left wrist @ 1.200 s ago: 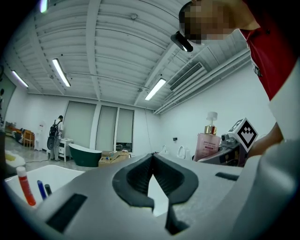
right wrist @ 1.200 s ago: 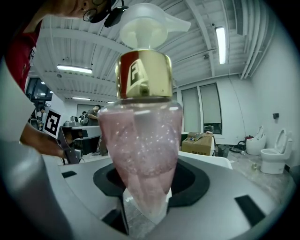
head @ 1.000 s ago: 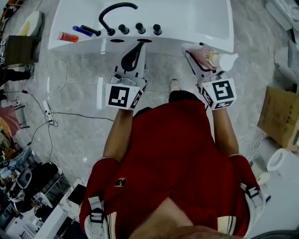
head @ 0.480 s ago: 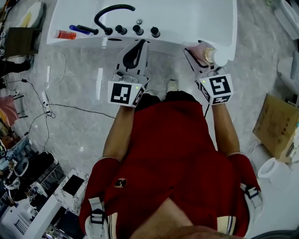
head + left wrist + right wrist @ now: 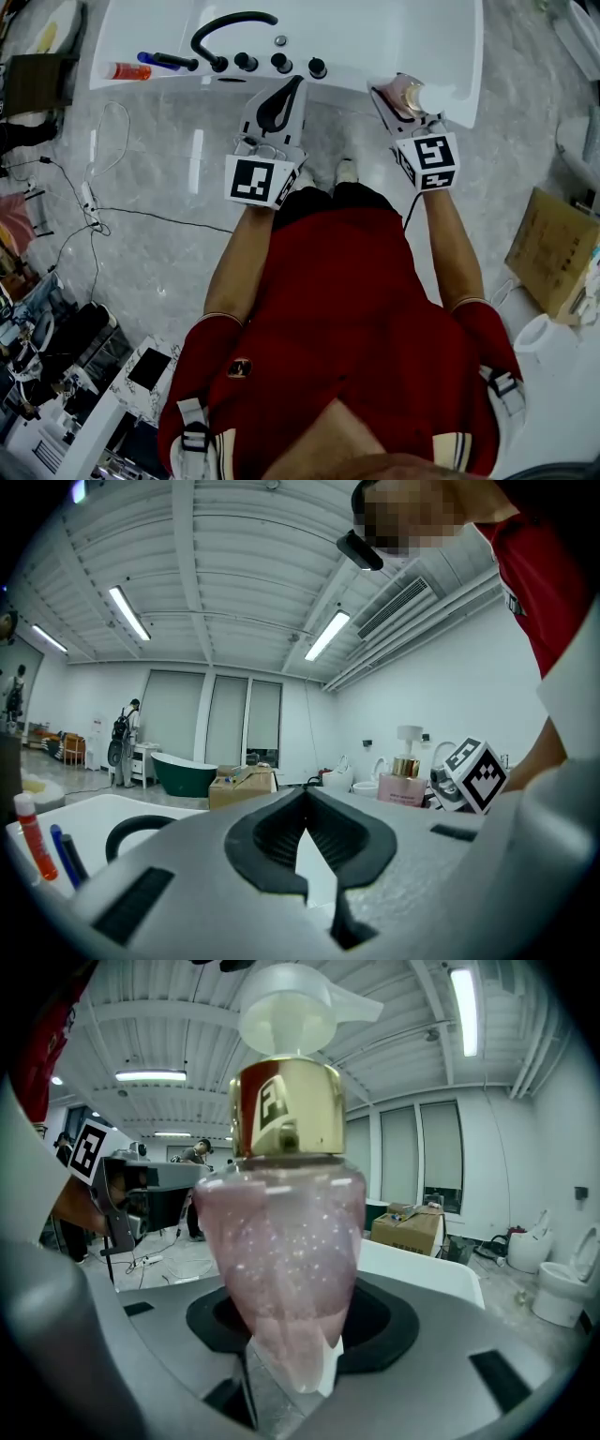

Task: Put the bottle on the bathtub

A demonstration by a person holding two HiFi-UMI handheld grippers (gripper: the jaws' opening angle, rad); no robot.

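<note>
A pink bottle [image 5: 410, 96] with a gold collar and white pump stands upright between the jaws of my right gripper [image 5: 404, 103], which is shut on its lower body. In the right gripper view the bottle [image 5: 286, 1241] fills the middle, pinched in my right gripper [image 5: 289, 1372]. The white bathtub [image 5: 375, 37] lies just ahead, and the bottle's pump reaches over its near rim. My left gripper [image 5: 281, 98] is shut and empty, pointing at the tub's near edge. In the left gripper view its jaws [image 5: 305, 803] meet, and the bottle [image 5: 405, 785] shows to the right.
On the tub's deck are a black faucet [image 5: 230, 23], three black knobs [image 5: 281, 62], a red tube [image 5: 127, 70] and a blue pen [image 5: 155, 60]. Cables [image 5: 94, 206] trail over the marble floor at left. A cardboard box [image 5: 553, 248] lies at right.
Both grippers have moved forward toward the bathtub. The bottle has travelled with the right gripper, and its pump now reaches over the tub's rim.
</note>
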